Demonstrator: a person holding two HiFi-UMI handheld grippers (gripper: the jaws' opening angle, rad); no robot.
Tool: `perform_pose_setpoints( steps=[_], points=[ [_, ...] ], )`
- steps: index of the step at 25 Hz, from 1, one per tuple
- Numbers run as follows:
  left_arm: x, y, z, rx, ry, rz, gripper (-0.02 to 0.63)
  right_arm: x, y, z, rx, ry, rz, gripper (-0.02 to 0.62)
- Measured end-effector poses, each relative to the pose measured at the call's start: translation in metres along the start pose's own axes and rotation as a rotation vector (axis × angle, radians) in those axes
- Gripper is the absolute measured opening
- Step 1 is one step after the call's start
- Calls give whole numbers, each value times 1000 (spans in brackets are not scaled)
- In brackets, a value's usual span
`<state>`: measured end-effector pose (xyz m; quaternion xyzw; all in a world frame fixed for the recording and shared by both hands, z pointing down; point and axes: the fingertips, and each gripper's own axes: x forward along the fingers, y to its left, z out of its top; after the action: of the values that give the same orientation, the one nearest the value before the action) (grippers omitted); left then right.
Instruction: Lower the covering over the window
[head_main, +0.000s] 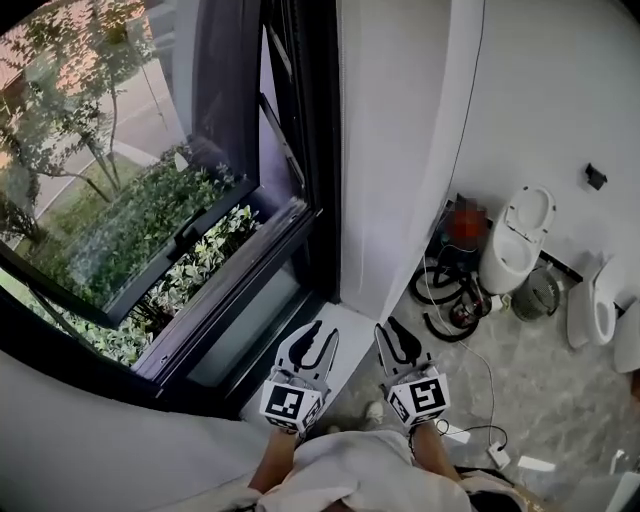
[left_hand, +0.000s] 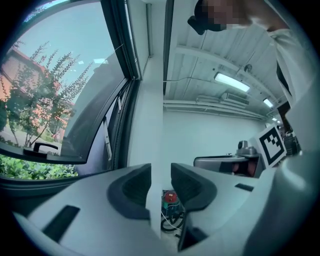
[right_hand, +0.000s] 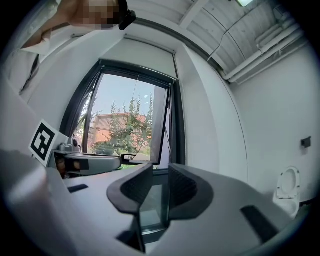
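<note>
Two tools, the left tool (head_main: 318, 333) and the right tool (head_main: 392, 332), sit low by the window (head_main: 150, 200) in the head view.

Left gripper view: jaws apart, holding nothing.

Right gripper view: jaws apart, empty. The window is all bare. The covering is not down, so the whole job is left.

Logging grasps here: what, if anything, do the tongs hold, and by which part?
Nothing is held: the left tongs and the right tongs both stand open, with nothing between them.

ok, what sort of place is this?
Probably an unfinished bathroom, mid fit-out: a toilet standing loose by the wall, a red canister with hoses on the floor, likely a vacuum, and exposed ceiling pipes.
</note>
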<state>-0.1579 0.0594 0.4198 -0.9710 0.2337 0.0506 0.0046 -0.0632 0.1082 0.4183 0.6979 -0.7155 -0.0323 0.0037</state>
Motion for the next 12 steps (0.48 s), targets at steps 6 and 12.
perform_pose_setpoints(
  steps=[6,12],
  points=[
    [38,-2,-7,8,16,35,123,19,-39,-4,10,7,32,84],
    [72,-4,-16,16,33,83,118,40,-69,-12,13,16,89,83]
  ],
)
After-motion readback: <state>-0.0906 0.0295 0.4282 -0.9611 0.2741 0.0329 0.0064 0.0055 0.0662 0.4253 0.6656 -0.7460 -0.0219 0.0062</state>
